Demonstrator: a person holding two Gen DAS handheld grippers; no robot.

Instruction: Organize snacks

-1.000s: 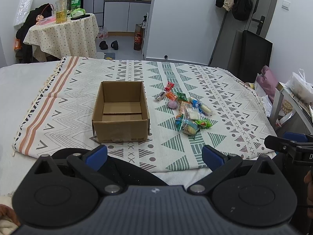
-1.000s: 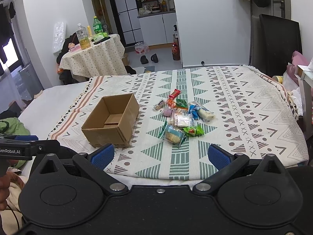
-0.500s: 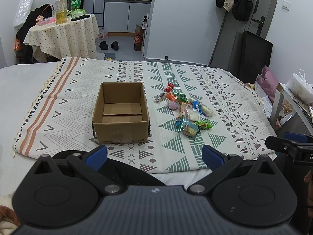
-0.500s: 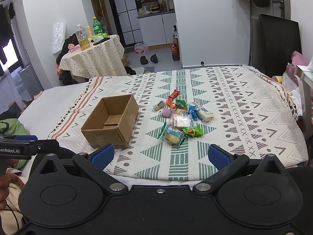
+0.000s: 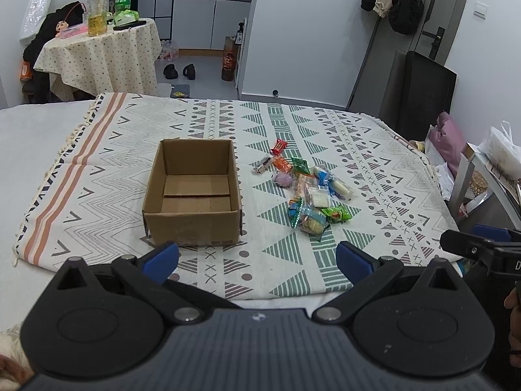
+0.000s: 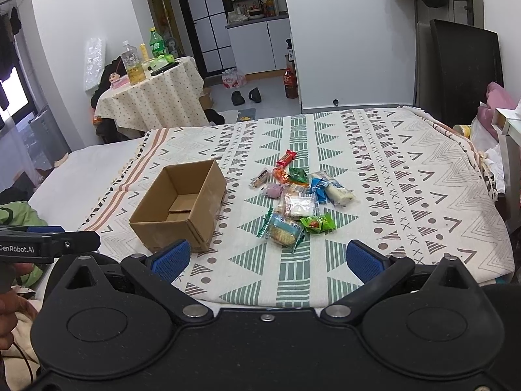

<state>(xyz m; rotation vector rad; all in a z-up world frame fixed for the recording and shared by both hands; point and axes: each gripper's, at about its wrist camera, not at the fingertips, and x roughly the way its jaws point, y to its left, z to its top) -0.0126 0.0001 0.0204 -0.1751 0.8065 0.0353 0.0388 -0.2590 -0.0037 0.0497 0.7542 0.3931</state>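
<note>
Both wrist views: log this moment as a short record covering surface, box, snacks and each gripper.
surface: patterned blanket on a bed
box: cardboard box, open, empty
snacks: loose pile on the blanket, right of the box, none inside
left gripper: open, holding nothing, short of the box
right gripper: open, holding nothing, short of the pile

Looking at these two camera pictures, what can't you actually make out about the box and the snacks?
- Cardboard box, right wrist view: its near wall hides most of the floor.
- Snack pile, both views: wrapper print too small to read; overlapping packets prevent an exact count.
- Patterned cloth, both views: near edge hidden behind the left gripper and right gripper.
</note>
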